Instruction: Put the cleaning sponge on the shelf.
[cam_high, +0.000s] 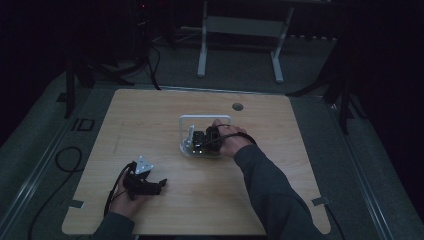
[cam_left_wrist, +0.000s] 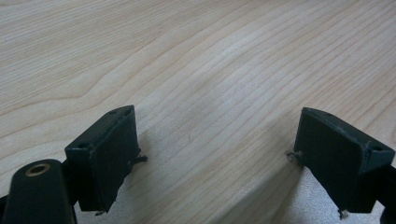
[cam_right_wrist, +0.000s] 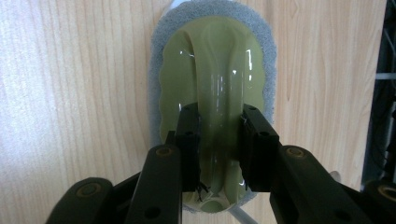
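A scrubbing pad (cam_right_wrist: 212, 60) with a glossy green plastic top, a raised handle ridge and a grey sponge rim lies flat on the wooden table (cam_right_wrist: 70, 93). My right gripper (cam_right_wrist: 219, 116) is shut on that handle ridge, one black pad on each side. In the high view my right gripper (cam_high: 197, 141) sits at the table's middle, inside a white frame (cam_high: 205, 118). At the front left, my left gripper (cam_high: 160, 186) rests low over bare wood in the person's hand. Its jaws (cam_left_wrist: 217, 130) stand wide open with nothing between them.
A round cable hole (cam_high: 237, 106) is set in the table near its far edge. Tape marks (cam_high: 75, 203) sit at the front corners. Cables lie on the floor at the left. A white-legged stand (cam_high: 240, 30) is beyond the table.
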